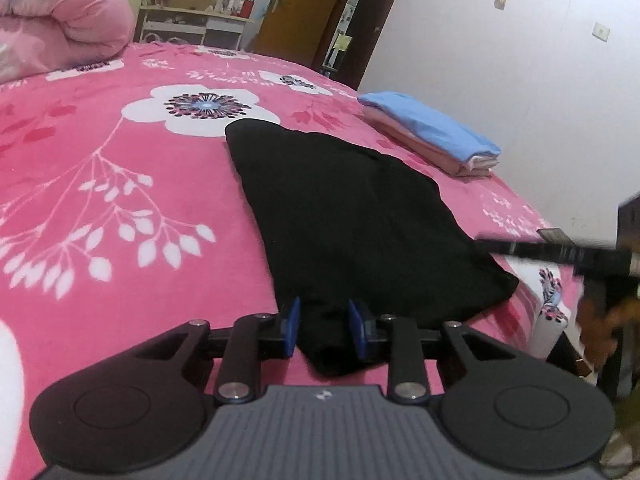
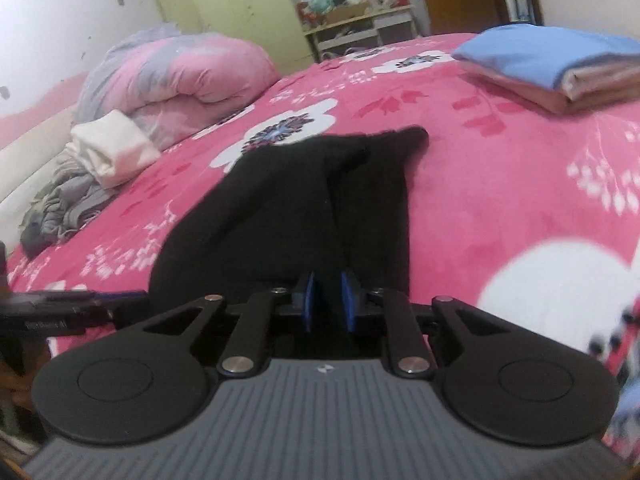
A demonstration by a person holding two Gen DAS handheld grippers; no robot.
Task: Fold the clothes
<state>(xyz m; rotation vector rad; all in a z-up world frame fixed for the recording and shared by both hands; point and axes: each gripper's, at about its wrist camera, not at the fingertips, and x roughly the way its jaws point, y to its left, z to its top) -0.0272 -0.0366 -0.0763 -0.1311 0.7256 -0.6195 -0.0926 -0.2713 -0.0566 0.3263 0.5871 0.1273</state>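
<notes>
1. The left claw stands a little apart, its blue pads on either side of the near corner of the black garment. A gap shows between each pad and the cloth, so it is released and presses on nothing.
2. The right claw has its blue pads close together, with a narrow dark gap between them. The black garment lies directly under and in front of this gap, and I cannot tell whether the pads pinch cloth or not.
3. In the left wrist view the right claw comes in from the right edge as a blurred dark bar at the near right corner of the garment. In the right wrist view the left claw is at the left edge, beside the garment's near left part.
4. The black garment lies flat on the bed, folded into a long shape that narrows toward the far end, with a fold line along its length.
5. Beyond it, to the right, a stack of folded clothes rests near the bed's edge, with a blue piece on top.
6. At the far left lies a rolled pink quilt, and beside it a heap of white and grey clothes.
</notes>
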